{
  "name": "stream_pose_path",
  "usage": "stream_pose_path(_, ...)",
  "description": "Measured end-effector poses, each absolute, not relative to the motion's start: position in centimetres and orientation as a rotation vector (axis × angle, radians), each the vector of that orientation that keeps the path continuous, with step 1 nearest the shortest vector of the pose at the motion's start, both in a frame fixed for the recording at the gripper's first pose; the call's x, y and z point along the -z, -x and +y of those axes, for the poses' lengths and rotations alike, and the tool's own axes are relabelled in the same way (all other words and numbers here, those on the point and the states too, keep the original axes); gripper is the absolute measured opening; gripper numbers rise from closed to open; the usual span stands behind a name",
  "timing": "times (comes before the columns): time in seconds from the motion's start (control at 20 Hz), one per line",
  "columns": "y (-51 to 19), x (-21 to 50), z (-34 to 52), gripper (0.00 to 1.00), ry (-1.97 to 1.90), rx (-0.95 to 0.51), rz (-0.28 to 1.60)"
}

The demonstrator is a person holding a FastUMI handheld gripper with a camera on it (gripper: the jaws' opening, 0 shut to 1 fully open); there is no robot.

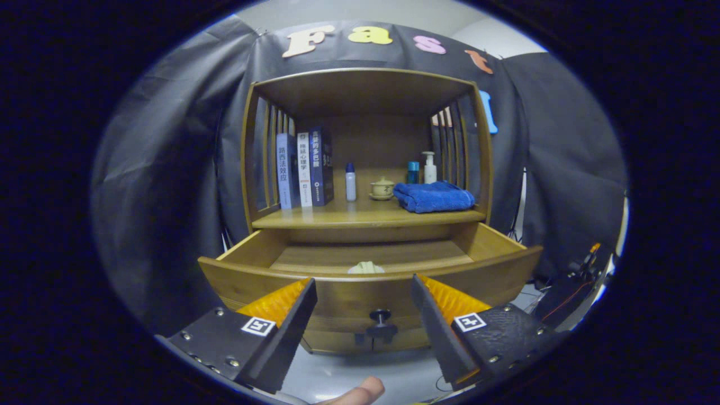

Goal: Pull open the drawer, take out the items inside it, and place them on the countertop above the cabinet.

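Fingers (363, 295) spread wide, holding nothing, before the open drawer (371, 281) under the wooden countertop (365, 216).

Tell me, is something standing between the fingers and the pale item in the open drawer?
Yes: the drawer front, knob between the open fingers, hides most of the pale item behind its top edge.

1 wooden cabinet (365, 90) with 1 drawer (349, 292) pulled open, carrying 1 dark knob (381, 316). Inside the drawer — 1 pale item (365, 268). On the countertop (337, 216) above: 3 upright books (304, 169) at the left, 3 bottles (350, 182) — 1 near the books, 2 at the far right — 1 small lidded cup (382, 188) and 1 folded blue towel (433, 197). 1 gripper (363, 295) with 2 fingers (281, 301) spread apart, touching nothing.
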State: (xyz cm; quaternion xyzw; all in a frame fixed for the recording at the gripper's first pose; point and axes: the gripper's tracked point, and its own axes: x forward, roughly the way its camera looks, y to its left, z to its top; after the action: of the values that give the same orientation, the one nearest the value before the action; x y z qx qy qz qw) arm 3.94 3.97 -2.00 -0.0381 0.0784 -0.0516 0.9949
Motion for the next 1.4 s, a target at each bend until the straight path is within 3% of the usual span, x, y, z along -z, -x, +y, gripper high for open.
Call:
stream_pose_path(0.25,-10.0,0.4,4.2,0.99,0.076,0.132,0.232)
stream_pose_path(0.7,-18.7,5.1,4.0,0.99,0.102,0.117,0.558)
stream_pose_path(1.15,-18.9,9.2,1.6,0.90,0.056,0.190,0.829)
stream_pose_path(1.3,-18.7,10.5,1.2,0.58,0.020,0.189,0.868)
stream_pose_path(1.4,-19.0,11.9,0.7,0.59,0.027,0.201,0.870)
